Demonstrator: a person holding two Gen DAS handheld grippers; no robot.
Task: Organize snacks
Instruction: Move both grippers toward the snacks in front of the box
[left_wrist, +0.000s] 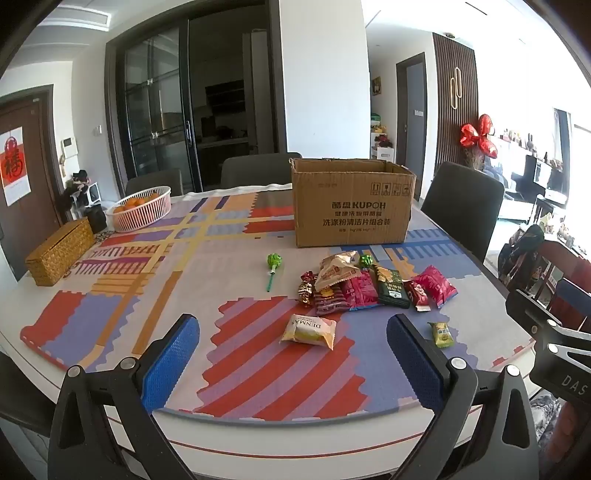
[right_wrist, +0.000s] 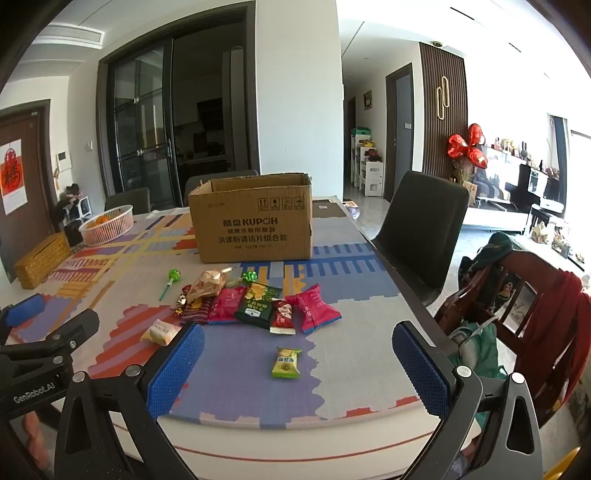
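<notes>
While both tools, left tool (left_wrist: 293, 347) and right tool (right_wrist: 299, 360), stood wide open and empty, the cardboard box (left_wrist: 352, 203) sat on the surface (left_wrist: 155, 266); snack packets (left_wrist: 369, 284) lay before it: light, crinkly, slippery; pinch sealed edges.

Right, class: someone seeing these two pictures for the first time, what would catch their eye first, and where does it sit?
Probably the open cardboard box, standing upright at the far side of the patterned table mat. Just in front of it lies a bright heap of snack packets, with a green lollipop off to its left. Nearer the camera, a small green packet lies alone.
</notes>
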